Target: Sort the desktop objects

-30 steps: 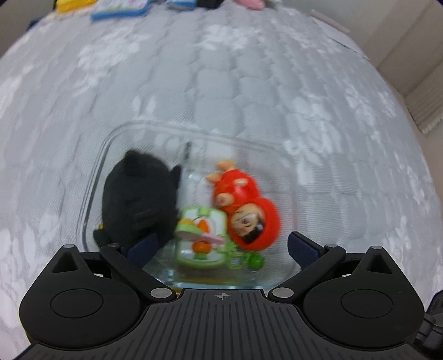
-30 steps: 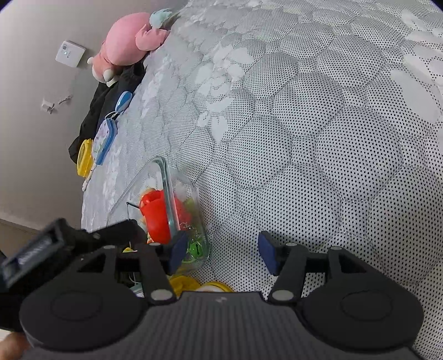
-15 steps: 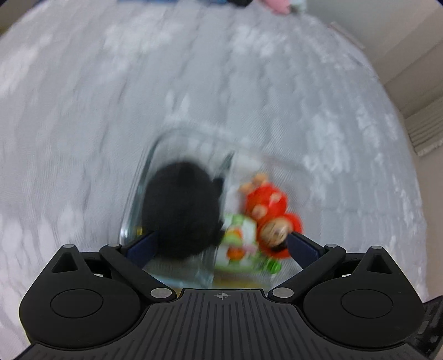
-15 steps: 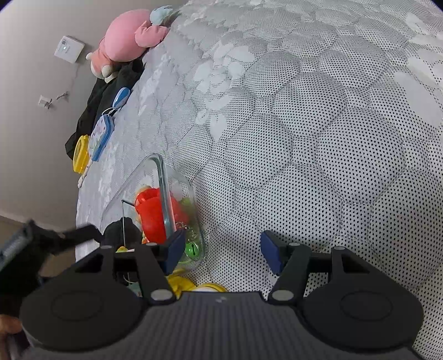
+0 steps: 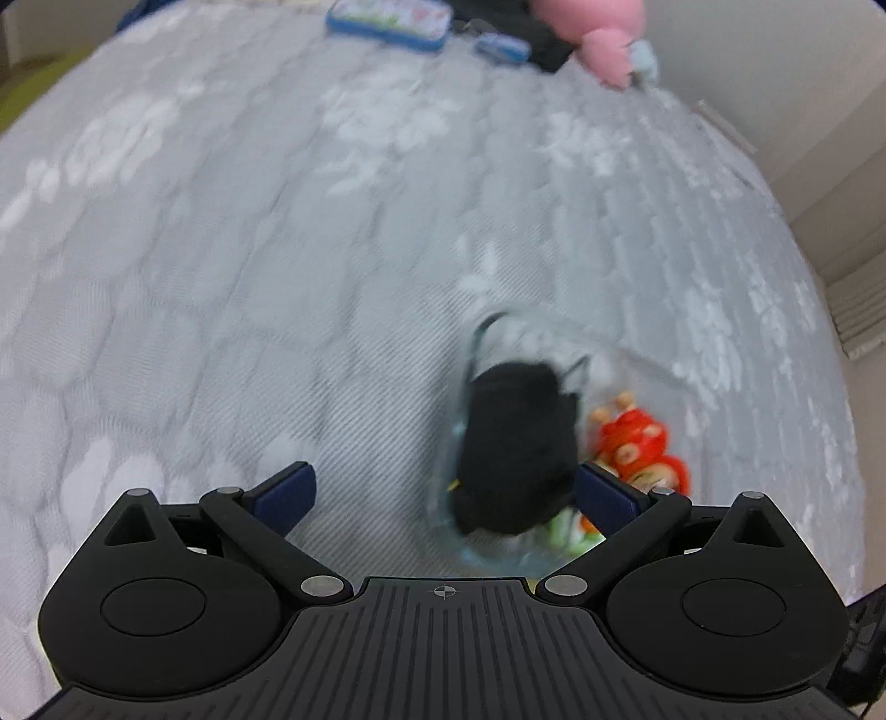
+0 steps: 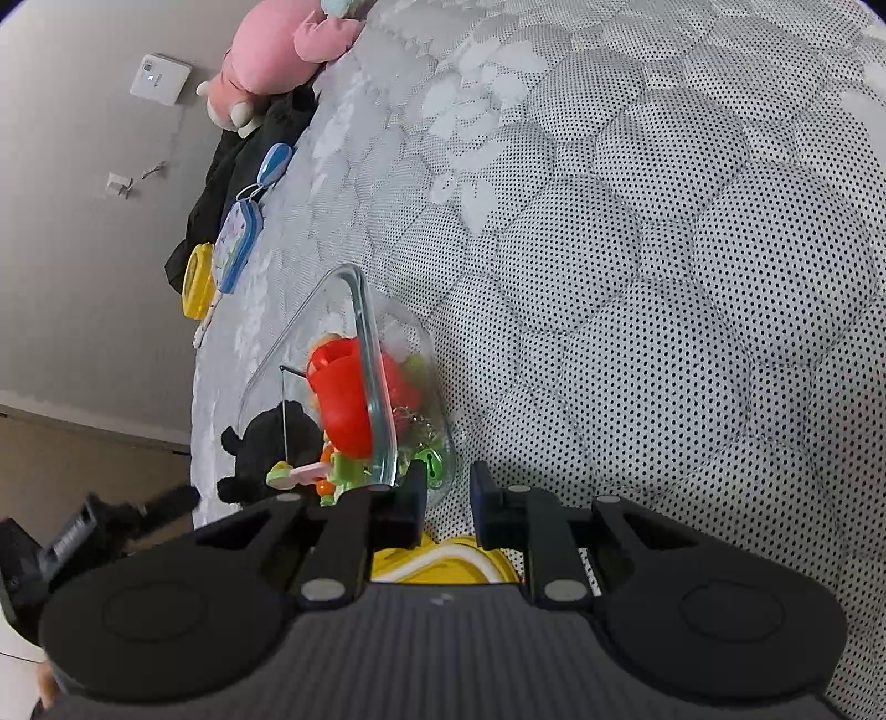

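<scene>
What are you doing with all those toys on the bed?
Someone is tidying small toys into a clear glass container on the grey quilted bed. A black plush toy, a red doll and some green plastic bits are already inside. The left tongs are wide open and empty, hovering near the container. The right tongs are nearly closed, with nothing visibly between them, just above a yellow toy by the container's corner.

A pink plush (image 6: 277, 50) lies against the wall (image 6: 72, 183) at the quilt's (image 6: 637, 249) edge.
</scene>
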`<action>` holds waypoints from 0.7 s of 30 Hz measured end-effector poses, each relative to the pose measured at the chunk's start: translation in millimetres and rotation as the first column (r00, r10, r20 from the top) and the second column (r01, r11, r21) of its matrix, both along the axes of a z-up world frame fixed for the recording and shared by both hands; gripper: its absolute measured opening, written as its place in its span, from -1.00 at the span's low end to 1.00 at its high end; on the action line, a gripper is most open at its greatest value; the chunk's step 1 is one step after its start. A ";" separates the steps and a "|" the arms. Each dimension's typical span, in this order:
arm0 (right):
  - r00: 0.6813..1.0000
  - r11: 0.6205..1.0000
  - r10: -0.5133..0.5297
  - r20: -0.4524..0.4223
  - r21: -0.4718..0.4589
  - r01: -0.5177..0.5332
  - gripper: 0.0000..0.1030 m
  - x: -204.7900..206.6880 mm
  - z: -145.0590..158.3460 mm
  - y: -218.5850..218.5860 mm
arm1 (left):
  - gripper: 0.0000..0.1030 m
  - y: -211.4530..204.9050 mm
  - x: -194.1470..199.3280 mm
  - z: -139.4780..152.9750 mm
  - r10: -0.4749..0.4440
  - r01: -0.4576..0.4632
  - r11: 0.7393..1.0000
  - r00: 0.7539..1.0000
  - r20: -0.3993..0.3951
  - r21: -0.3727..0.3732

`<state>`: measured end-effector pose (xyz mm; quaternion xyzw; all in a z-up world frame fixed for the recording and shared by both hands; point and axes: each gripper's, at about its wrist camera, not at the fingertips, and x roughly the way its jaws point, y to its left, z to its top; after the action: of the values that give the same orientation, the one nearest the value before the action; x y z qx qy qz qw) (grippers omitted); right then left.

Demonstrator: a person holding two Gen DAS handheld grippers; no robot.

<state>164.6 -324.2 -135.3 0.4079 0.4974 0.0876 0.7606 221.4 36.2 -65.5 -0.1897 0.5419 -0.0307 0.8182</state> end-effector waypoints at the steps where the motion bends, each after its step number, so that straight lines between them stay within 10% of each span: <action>1: 1.000 1.000 -0.004 -0.003 -0.004 0.004 -0.48 0.5 -1.1 0.2 | 0.99 0.2 1.6 -4.4 -0.002 0.002 1.000 1.000 -0.010 -0.011; 6: 1.000 0.999 -0.027 0.005 -0.022 0.027 -0.45 2.0 -2.8 0.4 | 0.92 -0.8 6.3 -16.0 -0.017 0.015 0.995 1.000 -0.025 -0.098; 9: 0.999 0.999 -0.033 0.025 -0.035 0.034 -0.39 1.5 2.3 -1.0 | 0.14 -2.4 9.0 -21.6 -0.009 0.004 0.986 1.000 -0.027 -0.165; 21: 0.998 0.998 -0.033 0.062 -0.059 0.037 -0.41 -8.2 11.4 0.9 | 0.21 7.0 -18.5 -43.4 0.138 -0.113 0.947 0.988 0.062 -0.300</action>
<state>156.4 -323.3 -123.9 0.3908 0.4691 0.0717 0.7888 202.8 43.2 -108.9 -0.3426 0.4837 -0.0671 0.8026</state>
